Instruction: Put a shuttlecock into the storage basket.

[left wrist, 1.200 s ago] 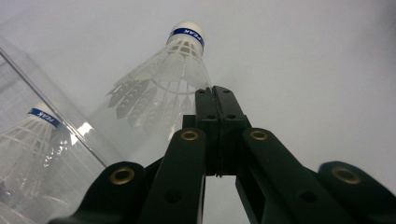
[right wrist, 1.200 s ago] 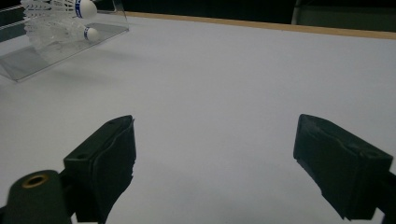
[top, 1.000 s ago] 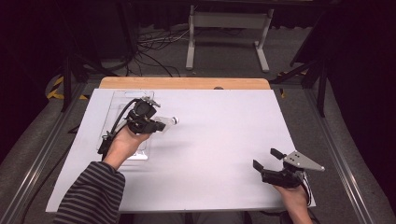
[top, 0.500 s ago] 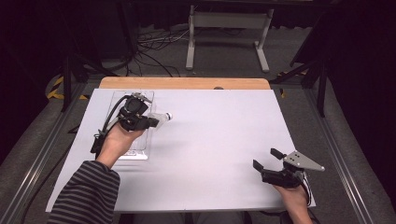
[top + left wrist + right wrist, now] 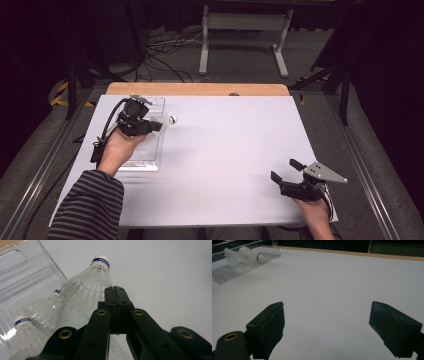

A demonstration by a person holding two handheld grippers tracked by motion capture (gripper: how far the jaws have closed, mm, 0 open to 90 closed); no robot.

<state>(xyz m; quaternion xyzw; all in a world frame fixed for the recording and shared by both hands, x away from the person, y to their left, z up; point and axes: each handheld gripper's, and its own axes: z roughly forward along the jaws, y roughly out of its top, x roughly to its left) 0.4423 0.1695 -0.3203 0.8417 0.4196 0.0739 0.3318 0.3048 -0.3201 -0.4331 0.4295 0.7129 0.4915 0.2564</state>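
Near the surface's far-left corner, the left tool point(image 5: 115, 293) is clamped on a shuttlecock's point(image 5: 93, 277) skirt over a clear tray point(image 5: 150, 161) holding two shuttlecocks point(image 5: 42, 307). The right tool point(image 5: 327, 332) gapes wide, empty.

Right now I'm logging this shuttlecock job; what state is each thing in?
left gripper: shut on the held shuttlecock's skirt.
held shuttlecock: lifted, cork pointing away.
right gripper: open, nothing between its jaws.
clear tray: flat on the table, two shuttlecocks lying inside.

White table sheet point(image 5: 225, 165), wooden table edge point(image 5: 200, 89), grey metal stand point(image 5: 240, 35), cables on floor point(image 5: 165, 55), dark surroundings
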